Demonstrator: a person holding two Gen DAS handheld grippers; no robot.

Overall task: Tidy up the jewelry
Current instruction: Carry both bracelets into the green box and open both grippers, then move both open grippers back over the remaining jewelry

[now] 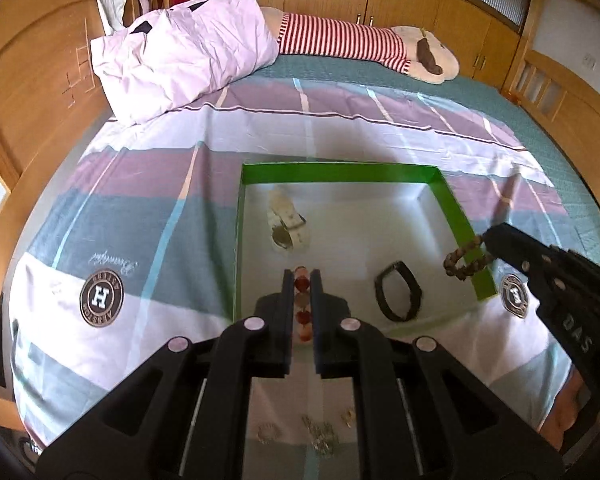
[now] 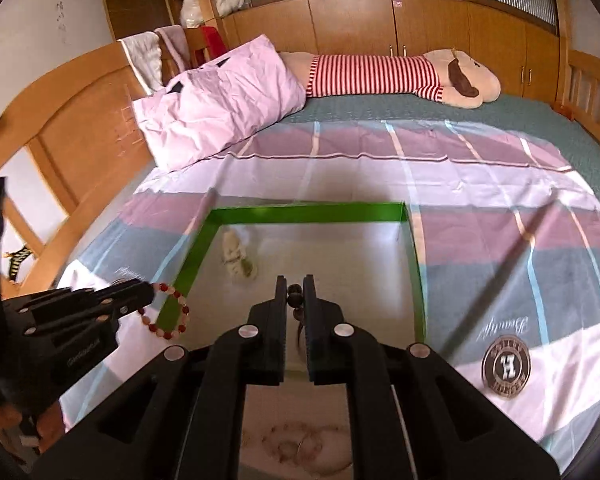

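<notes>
The bed, spread with a striped sheet, carries a shallow green-walled box with a white floor, and both grippers hang over its near half. Already in the box lie a pale watch toward the far left and a black band nearer the front. The left gripper has its fingers clamped on a red-and-white bead bracelet, which dangles as a loop just at the box's left wall; the right gripper is closed on a dark beaded bracelet that hangs at the right wall. The larger risk, as I judge it, is placement — each loop sits so close to a wall that a release now could drape it across the rim or drop it outside onto the sheet. A soft mattress adds to this (the box may tilt if a gripper presses its edge). Smaller worries: both bracelets are pinched on round beads, which could roll out of the fingers early, and loose pieces lying on the bed near the camera — some silvery jewelry — could be brushed or snagged.
</notes>
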